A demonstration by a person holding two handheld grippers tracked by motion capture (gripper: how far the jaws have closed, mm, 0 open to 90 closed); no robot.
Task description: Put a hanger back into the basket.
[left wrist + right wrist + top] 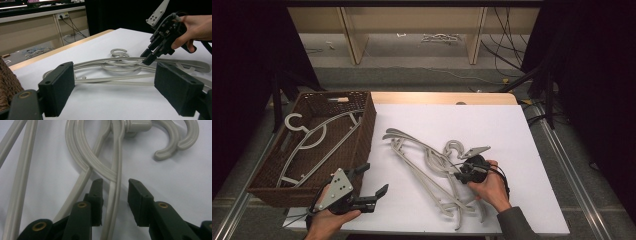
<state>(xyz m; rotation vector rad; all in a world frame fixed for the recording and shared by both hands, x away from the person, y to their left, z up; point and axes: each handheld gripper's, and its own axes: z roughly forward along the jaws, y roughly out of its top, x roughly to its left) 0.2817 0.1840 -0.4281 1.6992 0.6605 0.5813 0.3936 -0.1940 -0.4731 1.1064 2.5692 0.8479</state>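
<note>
Right gripper view puts my right gripper (115, 185) narrowly open astride a hanger (115, 182) arm running lengthwise between the jaws on the table; my left gripper (371, 179) gapes wide, farther off.

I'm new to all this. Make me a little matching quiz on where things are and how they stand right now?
Things:
1. left claw
2. right claw
3. wicker basket
4. hanger pile

States:
A. holds one hanger
B. lies on the white table
C. open, above bare table
D. open, astride a hanger bar

Pairs: 1-C, 2-D, 3-A, 4-B
</note>
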